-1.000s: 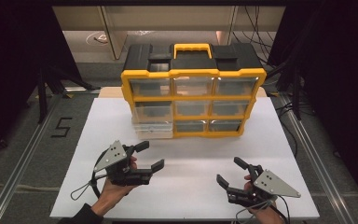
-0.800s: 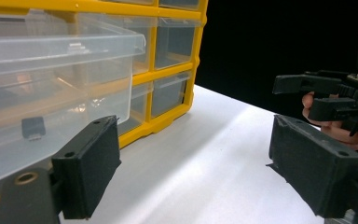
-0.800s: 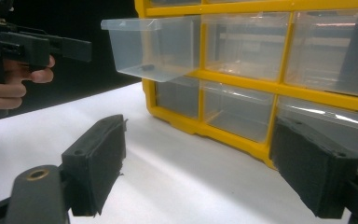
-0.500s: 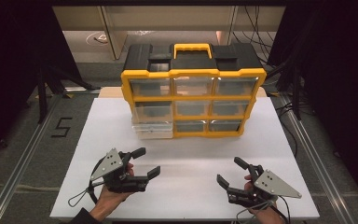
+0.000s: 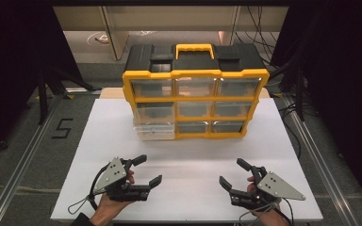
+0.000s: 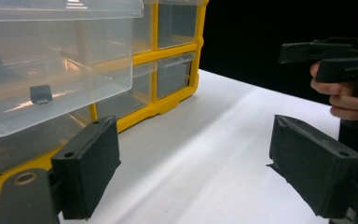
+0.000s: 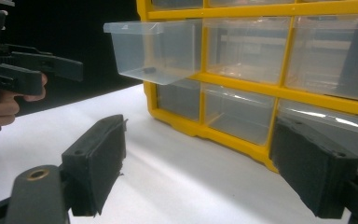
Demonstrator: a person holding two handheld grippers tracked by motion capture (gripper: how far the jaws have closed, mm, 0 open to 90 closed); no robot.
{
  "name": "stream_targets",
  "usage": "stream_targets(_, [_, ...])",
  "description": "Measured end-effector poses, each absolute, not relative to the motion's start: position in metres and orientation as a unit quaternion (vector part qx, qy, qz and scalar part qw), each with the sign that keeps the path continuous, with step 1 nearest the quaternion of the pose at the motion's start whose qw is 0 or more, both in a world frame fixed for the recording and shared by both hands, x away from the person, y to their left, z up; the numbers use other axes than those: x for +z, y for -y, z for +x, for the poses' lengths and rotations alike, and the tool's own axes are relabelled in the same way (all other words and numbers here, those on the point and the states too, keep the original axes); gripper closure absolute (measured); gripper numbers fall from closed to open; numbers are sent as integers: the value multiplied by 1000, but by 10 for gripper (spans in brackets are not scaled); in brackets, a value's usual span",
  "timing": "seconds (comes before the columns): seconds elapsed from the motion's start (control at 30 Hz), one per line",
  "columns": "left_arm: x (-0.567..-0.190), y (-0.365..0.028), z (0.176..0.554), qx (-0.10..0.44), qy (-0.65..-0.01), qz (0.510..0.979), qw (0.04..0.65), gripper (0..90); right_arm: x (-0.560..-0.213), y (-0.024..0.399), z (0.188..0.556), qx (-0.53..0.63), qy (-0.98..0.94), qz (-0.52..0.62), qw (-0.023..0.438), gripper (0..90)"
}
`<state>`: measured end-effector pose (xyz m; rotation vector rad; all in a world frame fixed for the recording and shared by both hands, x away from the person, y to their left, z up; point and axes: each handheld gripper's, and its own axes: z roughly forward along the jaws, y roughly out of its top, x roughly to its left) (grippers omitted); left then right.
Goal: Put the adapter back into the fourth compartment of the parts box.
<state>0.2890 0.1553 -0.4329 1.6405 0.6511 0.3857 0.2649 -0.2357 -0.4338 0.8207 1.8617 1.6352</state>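
A yellow-framed plastic drawer cabinet with a black top and a yellow carry handle (image 5: 195, 92) stands at the far edge of the white desk (image 5: 188, 155), about centred between the left and right edges, its three rows of clear drawers facing the person. One clear plastic drawer (image 5: 155, 126), at the left end of the lower rows, juts out from the frame toward the near edge. In the left gripper view that pulled-out drawer (image 6: 51, 74) looms at upper left, and a small dark piece (image 6: 41, 94) lies inside it. From the right gripper view the same drawer (image 7: 154, 49) hangs out past the yellow frame, a small dark speck on its floor.

Down by the near edge, the left gripper (image 5: 143, 170) sits toward the near-left corner, held in a hand (image 5: 108, 205), its jaws spread wide with nothing between them. It hovers just over bare white desk, well apart from the cabinet, pointing rightward and slightly away.

The right gripper (image 5: 232, 174) is toward the near-right corner, a grey three-cornered plate on top, jaws likewise parted and empty, aimed up and leftward toward the cabinet's lower rows. The two grippers are well apart from each other, with open white desk between them.
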Motion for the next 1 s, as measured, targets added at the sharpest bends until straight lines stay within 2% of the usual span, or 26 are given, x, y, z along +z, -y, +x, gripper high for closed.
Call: stream_targets(1.0, [-435, -156, 293, 154, -298, 703, 627, 157, -434, 235, 265, 605, -689, 301, 262, 196])
